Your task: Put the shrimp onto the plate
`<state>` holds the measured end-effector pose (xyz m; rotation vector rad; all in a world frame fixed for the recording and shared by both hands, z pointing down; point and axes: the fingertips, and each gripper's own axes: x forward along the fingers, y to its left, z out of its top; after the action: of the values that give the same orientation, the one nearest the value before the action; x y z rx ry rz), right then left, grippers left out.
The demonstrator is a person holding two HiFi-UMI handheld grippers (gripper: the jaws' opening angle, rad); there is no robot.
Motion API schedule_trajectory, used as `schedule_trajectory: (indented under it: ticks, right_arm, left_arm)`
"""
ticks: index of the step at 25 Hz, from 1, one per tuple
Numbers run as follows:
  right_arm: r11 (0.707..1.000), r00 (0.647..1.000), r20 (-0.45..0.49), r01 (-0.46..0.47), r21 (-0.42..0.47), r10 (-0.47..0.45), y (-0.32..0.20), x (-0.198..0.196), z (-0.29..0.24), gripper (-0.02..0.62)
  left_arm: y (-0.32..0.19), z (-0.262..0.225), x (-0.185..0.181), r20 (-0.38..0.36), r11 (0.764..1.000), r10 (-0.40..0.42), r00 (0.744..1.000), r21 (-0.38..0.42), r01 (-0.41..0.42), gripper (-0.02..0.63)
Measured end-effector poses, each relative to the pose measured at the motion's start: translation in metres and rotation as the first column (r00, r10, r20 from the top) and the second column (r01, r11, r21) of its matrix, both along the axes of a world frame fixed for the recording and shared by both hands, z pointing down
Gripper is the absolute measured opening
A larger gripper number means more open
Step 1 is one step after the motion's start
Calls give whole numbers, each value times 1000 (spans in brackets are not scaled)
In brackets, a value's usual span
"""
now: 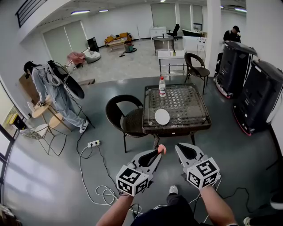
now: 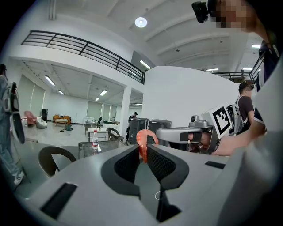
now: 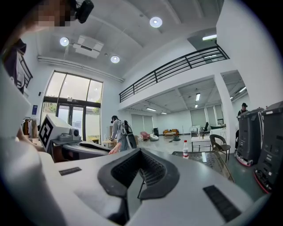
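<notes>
At lower centre the left gripper [image 1: 158, 154] pinches the shrimp [image 1: 162, 149] by one end, the right gripper [image 1: 178, 148] closed on nothing; such a thin hold could let it drop to the floor before reaching the plate [image 1: 162, 117] on the surface [image 1: 190, 106] mid-frame.

Left gripper [image 1: 158, 153]: light grey shell, tapered to a point, dark slots on top
Right gripper [image 1: 178, 147]: same grey shell, same shape
Pads [image 2: 128, 165]: black, ribbed, lining both jaws
Cubes [image 1: 131, 180]: white, black square markers, one at each gripper's rear
Trousers [image 1: 170, 215]: dark
Shoe [image 1: 173, 190]: pale
Head camera [image 2: 201, 11]: small, black
</notes>
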<state>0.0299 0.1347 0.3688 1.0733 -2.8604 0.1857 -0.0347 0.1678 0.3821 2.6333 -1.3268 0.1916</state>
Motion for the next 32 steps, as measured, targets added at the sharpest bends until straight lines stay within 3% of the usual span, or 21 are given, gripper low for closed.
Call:
schedule_trajectory:
  ticks: [17, 32]
  right_arm:
    - [995, 995, 19, 102, -3, -102, -138, 12, 5, 6]
    - [987, 987, 17, 159, -34, -158, -215, 8, 23, 6]
  left_arm:
    - [-132, 10, 11, 34, 993, -100, 994, -51, 102, 60]
    - [-210, 25, 8, 34, 982, -171, 985, -71, 173, 60]
